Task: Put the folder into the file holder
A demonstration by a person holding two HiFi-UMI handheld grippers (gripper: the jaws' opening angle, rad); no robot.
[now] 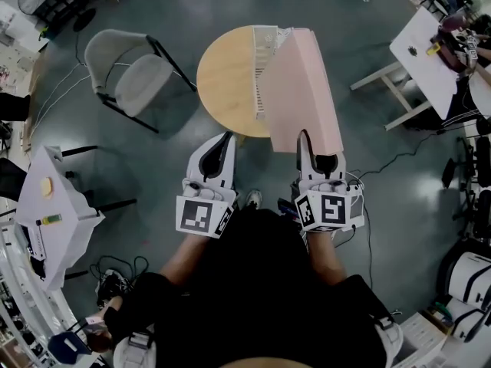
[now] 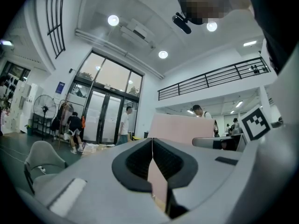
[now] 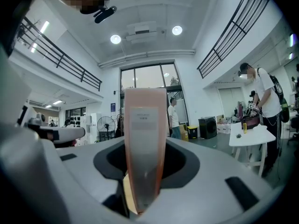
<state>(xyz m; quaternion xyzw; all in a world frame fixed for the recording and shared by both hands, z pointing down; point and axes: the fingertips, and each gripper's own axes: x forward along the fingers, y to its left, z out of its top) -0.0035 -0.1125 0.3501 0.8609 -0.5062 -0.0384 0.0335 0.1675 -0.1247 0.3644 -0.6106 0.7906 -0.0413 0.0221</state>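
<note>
A pink folder (image 1: 307, 90) stands on edge, with my right gripper (image 1: 304, 139) shut on its near end. In the right gripper view its spine (image 3: 144, 139) rises upright between the jaws. The folder reaches over the right side of a round wooden table (image 1: 222, 79). Just left of it on that table stands a pale mesh file holder (image 1: 265, 64). Whether the two touch is unclear. My left gripper (image 1: 225, 138) hovers at the table's near edge, shut with nothing in it. In the left gripper view its pads (image 2: 140, 160) meet, and the folder (image 2: 182, 129) shows behind them.
A grey chair (image 1: 130, 71) stands left of the round table. A white table (image 1: 430, 52) with small items is at the far right, another white table (image 1: 50, 198) at the left. Cables lie on the floor. A person (image 3: 261, 101) stands by the right table.
</note>
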